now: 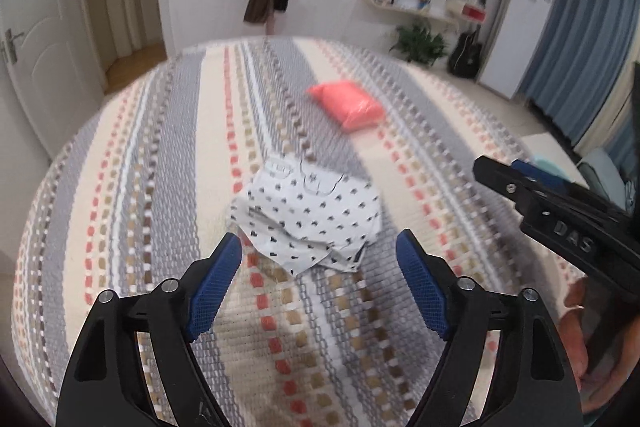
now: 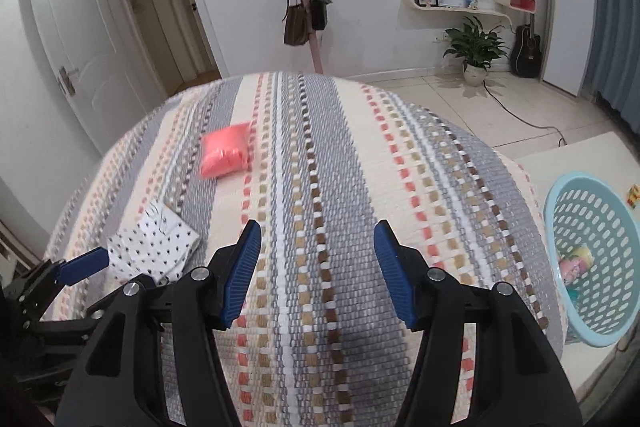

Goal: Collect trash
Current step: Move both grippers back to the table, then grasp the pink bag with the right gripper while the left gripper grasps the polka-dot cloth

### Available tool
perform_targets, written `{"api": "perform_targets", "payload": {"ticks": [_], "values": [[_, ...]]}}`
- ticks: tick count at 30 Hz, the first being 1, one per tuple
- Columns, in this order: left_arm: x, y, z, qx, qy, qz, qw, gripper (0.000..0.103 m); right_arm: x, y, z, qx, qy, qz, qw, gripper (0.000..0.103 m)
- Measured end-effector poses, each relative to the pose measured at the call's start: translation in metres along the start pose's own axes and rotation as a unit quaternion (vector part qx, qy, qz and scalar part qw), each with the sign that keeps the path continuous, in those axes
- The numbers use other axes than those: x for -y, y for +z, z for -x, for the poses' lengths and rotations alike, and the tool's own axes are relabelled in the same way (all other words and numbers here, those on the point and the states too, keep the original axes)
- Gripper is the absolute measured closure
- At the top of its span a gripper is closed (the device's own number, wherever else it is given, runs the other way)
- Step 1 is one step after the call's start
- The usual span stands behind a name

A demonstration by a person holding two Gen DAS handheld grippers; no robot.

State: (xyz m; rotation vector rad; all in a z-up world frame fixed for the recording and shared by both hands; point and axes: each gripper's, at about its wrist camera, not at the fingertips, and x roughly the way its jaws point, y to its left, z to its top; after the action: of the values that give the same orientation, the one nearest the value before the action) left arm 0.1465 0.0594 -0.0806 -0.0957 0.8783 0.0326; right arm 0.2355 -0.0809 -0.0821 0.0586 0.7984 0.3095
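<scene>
The left tongs [image 1: 318, 285] stand released and wide, nothing between the blue pads, pointing down at the bed's striped woven cover [image 1: 168, 155]. Just ahead of their tips lies the crumpled white paper wrapper printed with small dark marks [image 1: 308, 217], resting on the cover and touched by neither pad. Further ahead and a little to the right lies a puffy coral-pink plastic bag [image 1: 347, 103], well apart from the wrapper.

The wrapper looks light, thin and creased, so it should crush easily and may slide on the weave; its raised near edge, the one closest to the left tongs, seems the best place to pinch. The pink bag looks soft and slick, likely to slip unless taken by a gathered fold.

The right tongs [image 2: 316, 275] are also released and empty, over bare cover, with the wrapper [image 2: 154, 247] off to their left and the pink bag [image 2: 224, 151] ahead-left. Only the right wrist view shows the pale blue perforated plastic basket [image 2: 560, 211] to the right of those tongs, off the bed, already holding a few items; the left wrist view gives the closer look at the wrapper's folds.
</scene>
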Motion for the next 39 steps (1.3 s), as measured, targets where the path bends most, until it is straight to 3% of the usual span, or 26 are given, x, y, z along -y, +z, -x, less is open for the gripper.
{"api": "perform_targets", "payload": {"ticks": [5, 8, 15, 19, 23, 25, 29, 30, 31, 36, 39], "values": [[-0.004, 0.001, -0.007, -0.007, 0.029, -0.014, 0.9994, 0.031, -0.015, 0.009, -0.005, -0.009, -0.006, 0.027, 1.0, 0.048], [-0.02, 0.0, -0.003, -0.009, 0.021, -0.002, 0.9997, 0.036, -0.026, 0.014, -0.01, -0.014, -0.002, 0.038, 0.999, 0.048], [-0.072, 0.006, 0.011, 0.002, 0.046, 0.044, 0.998, 0.039, -0.057, 0.029, -0.028, -0.02, 0.012, 0.07, 0.997, 0.048], [-0.088, 0.005, 0.022, 0.014, 0.013, 0.065, 0.9977, 0.04, -0.072, 0.044, -0.049, -0.022, 0.02, 0.083, 0.996, 0.048], [-0.082, 0.008, 0.022, 0.01, -0.051, 0.075, 0.9958, 0.032, -0.078, 0.054, -0.074, -0.038, 0.021, 0.089, 0.995, 0.048], [-0.074, 0.011, 0.015, -0.002, -0.061, 0.079, 0.995, 0.031, -0.08, 0.056, -0.084, -0.047, 0.024, 0.093, 0.994, 0.048], [-0.06, 0.016, 0.003, -0.015, -0.052, 0.07, 0.9961, 0.028, -0.085, 0.062, -0.097, -0.053, 0.026, 0.105, 0.993, 0.048], [-0.057, 0.015, 0.001, -0.014, -0.05, 0.07, 0.9962, 0.025, -0.086, 0.063, -0.1, -0.058, 0.031, 0.11, 0.992, 0.052], [-0.054, 0.017, -0.001, -0.014, -0.046, 0.069, 0.9965, 0.024, -0.087, 0.062, -0.102, -0.059, 0.031, 0.114, 0.991, 0.065], [-0.05, 0.027, -0.012, -0.014, -0.035, 0.083, 0.9958, 0.022, -0.082, 0.061, -0.095, -0.045, 0.038, 0.122, 0.991, 0.067], [-0.047, 0.033, -0.017, -0.015, -0.025, 0.09, 0.9955, 0.019, -0.071, 0.059, -0.086, -0.032, 0.017, 0.12, 0.992, 0.067]]}}
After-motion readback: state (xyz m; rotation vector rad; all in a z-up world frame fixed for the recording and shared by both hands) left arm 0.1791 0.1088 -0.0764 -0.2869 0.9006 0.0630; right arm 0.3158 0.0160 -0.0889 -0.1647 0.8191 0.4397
